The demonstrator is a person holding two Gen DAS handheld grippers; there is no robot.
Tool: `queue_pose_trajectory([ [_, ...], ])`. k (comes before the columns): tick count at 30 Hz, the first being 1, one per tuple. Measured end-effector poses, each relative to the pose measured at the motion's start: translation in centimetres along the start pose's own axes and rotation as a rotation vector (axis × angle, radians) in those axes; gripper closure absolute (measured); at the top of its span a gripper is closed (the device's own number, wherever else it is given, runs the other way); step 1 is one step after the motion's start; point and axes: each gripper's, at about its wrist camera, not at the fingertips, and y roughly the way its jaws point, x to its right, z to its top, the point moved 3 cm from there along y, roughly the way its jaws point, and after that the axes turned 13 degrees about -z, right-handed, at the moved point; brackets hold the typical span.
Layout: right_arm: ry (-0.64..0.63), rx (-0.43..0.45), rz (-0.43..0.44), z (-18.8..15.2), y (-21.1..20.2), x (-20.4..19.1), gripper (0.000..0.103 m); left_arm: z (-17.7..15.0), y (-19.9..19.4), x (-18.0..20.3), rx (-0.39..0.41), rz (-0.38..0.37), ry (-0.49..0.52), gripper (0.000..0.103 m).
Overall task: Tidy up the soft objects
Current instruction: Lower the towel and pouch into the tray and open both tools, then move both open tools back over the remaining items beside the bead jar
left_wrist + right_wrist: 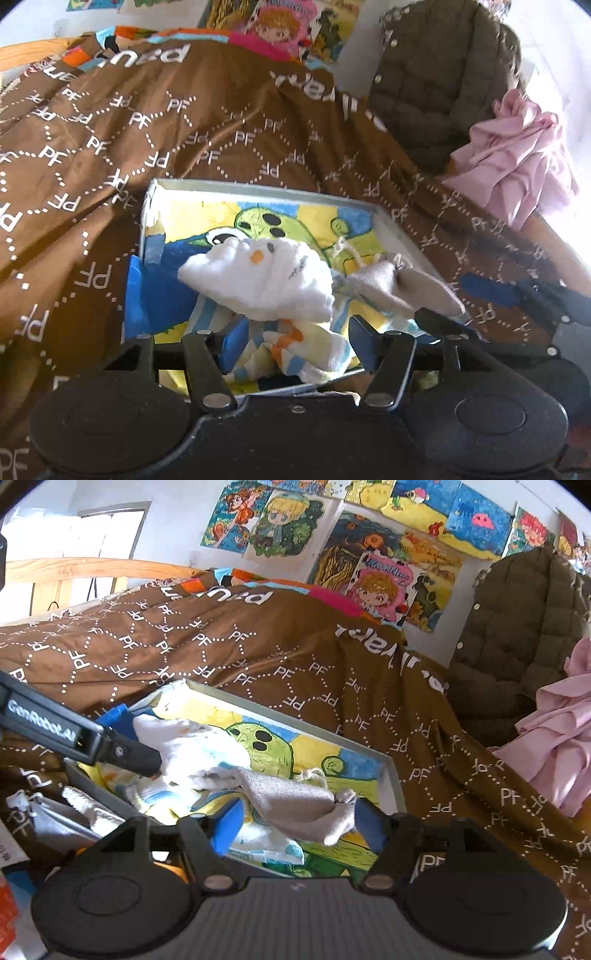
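Note:
A shallow grey box [402, 236] with a cartoon picture on its floor lies on a brown bedspread [155, 122]. Inside lie a white snowman cloth [258, 277], a striped sock bundle [306, 354] and a grey drawstring pouch [402, 284]. My left gripper [295, 349] is open, its blue pads either side of the sock bundle. My right gripper [299, 823] is open around the grey pouch [303, 805] over the box [391, 775]. The left gripper also shows in the right wrist view [125, 738], beside the white cloth [192, 746].
A dark olive quilted jacket [436, 92] and a pink garment [517, 155] lie at the right of the bed. Drawings cover the wall [369, 554]. Grey and white cloth items [66, 812] lie left of the box.

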Motion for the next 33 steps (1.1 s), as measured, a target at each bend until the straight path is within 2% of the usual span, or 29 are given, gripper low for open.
queue_pose_trajectory([
  [4, 0.027, 0.028, -0.012, 0.0, -1.7, 0.7, 0.02, -0.4, -1.9, 0.7, 0.045, -0.004, 0.004, 0.03],
  [19, 0.212, 0.115, -0.034, -2.0, -10.5, 4.5, 0.001, -2.7, -8.2, 5.7, 0.154, 0.038, 0.13, 0.002],
  [22, 0.235, 0.137, -0.037, -2.8, -12.4, 4.9, 0.0, -3.4, -9.8, 6.5, 0.187, 0.046, 0.143, 0.001],
  [26, 0.247, 0.152, -0.042, -3.9, -14.5, 4.9, 0.0, -4.3, -11.3, 7.7, 0.187, 0.053, 0.163, 0.001],
  [33, 0.311, 0.118, -0.041, -6.1, -17.4, 5.5, 0.0, -6.8, -13.4, 9.6, 0.203, 0.055, 0.177, 0.001],
])
